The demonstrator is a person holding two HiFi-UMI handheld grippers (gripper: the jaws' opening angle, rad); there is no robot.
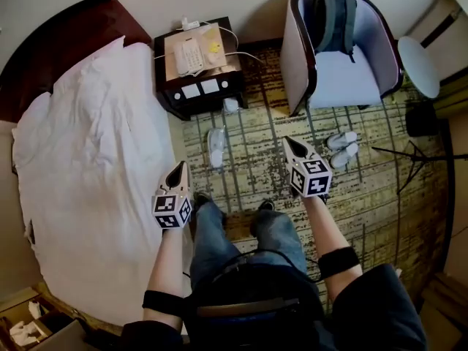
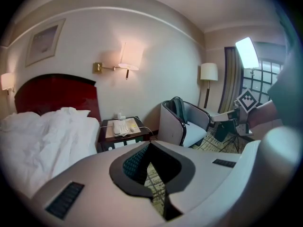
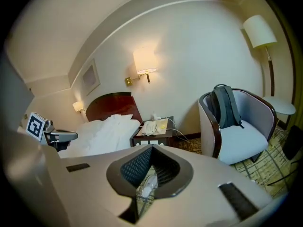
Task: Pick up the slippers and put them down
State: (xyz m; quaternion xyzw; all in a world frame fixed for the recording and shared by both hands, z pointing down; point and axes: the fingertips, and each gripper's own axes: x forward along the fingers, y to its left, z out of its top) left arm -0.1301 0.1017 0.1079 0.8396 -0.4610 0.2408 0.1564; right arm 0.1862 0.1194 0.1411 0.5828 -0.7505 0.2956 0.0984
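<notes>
White slippers (image 1: 342,150) lie as a pair, side by side, on the patterned carpet (image 1: 256,134) just in front of the armchair (image 1: 344,79), toward its right front corner. A second white slipper (image 1: 216,146) rests on the same carpet well to the left of the armchair; whether one or two lie there I cannot tell. A grey backpack (image 1: 333,17) leans against the armchair's back, on the seat. Further left of the armchair is the bed (image 1: 88,159) with white covers. Both hands hold their tools in the air, clear of the floor. The left tongs (image 1: 178,167) are pressed together with nothing in them, and in the head view they show over the bed's edge. The right tongs (image 1: 287,142) are also pressed together and empty, with their tips pointing toward the armchair's left front corner, apart from both sets of slippers.
</notes>
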